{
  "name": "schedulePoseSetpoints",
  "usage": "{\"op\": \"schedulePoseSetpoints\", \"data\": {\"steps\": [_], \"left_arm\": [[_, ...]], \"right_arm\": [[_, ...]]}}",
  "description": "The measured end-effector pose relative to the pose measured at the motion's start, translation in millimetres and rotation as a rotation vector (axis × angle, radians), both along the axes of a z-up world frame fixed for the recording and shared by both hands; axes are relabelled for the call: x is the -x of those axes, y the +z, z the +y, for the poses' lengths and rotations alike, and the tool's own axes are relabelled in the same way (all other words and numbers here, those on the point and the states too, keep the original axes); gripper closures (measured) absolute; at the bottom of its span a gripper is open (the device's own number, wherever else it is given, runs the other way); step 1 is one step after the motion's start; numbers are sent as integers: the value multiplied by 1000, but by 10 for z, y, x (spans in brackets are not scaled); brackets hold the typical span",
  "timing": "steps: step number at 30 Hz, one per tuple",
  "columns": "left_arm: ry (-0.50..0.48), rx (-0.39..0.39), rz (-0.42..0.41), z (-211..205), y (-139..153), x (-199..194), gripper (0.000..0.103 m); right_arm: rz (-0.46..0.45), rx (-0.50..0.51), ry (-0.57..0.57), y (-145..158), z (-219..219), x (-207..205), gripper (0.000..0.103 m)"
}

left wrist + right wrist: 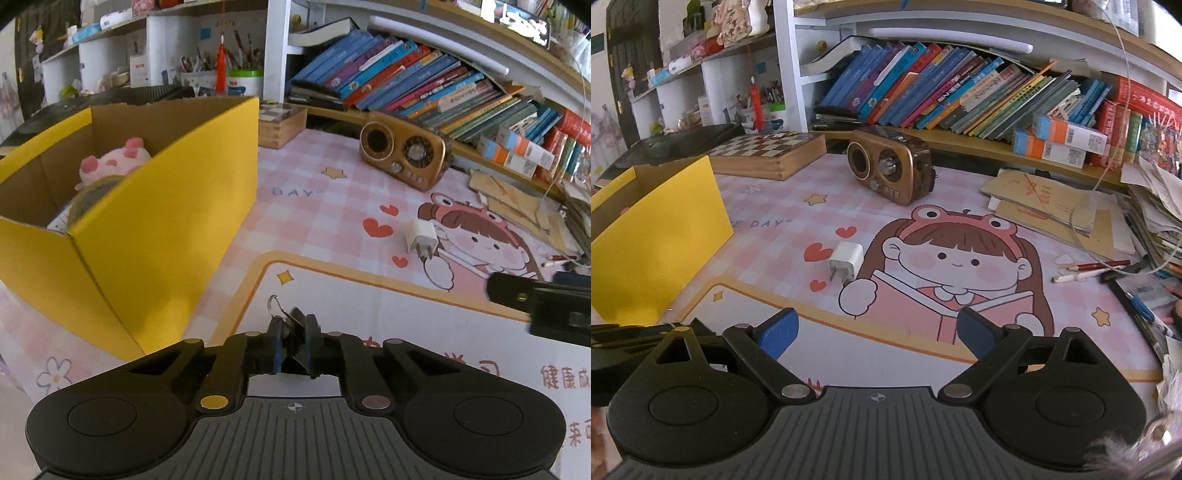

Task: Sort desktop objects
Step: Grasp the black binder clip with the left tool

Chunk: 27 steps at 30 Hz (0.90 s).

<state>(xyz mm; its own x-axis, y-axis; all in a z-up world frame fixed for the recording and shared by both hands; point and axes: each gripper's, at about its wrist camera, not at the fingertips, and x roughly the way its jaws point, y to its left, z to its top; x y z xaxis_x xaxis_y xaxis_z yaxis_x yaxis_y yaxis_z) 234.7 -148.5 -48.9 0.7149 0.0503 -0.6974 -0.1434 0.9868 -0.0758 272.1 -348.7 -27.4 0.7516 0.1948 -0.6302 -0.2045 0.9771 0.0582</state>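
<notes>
While the left hand-held gripper (291, 343) pinches a binder clip (286, 325) (black), the right (877, 332) gapes.

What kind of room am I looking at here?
Most likely a child's study desk at home: a cartoon desk mat, a shelf of leaning books, and a pen pot behind a yellow box.

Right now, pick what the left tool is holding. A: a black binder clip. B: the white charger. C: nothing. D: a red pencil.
A: the left tool is shut on a binder clip, its wire handle sticking out, while the charger lies on the mat.
</notes>
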Motion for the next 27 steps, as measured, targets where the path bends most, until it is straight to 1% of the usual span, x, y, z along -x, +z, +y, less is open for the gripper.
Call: {"op": "schedulePoseSetpoints", "data": {"steps": [2,14,18,24,26,27], "left_arm": [[-7,7,-11,21,60,28,97],[-36,46,-80,70,434,173,98],[-45,59,-91,82,505,196,98],[-53,74,-80,98,494,194,98],[-56,77,-78,94,490,187,98],[-59,78,-79,89,491,182,98]], "right_arm": [[0,0,8,-21,24,-56,10],[-25,41,98,-208,272,-471,10],[-31,44,117,-271,340,-641,11],[-33,56,140,-340,443,-860,15],[-26,63,139,-367,468,-916,21],[-21,66,136,-386,482,-945,23]]}}
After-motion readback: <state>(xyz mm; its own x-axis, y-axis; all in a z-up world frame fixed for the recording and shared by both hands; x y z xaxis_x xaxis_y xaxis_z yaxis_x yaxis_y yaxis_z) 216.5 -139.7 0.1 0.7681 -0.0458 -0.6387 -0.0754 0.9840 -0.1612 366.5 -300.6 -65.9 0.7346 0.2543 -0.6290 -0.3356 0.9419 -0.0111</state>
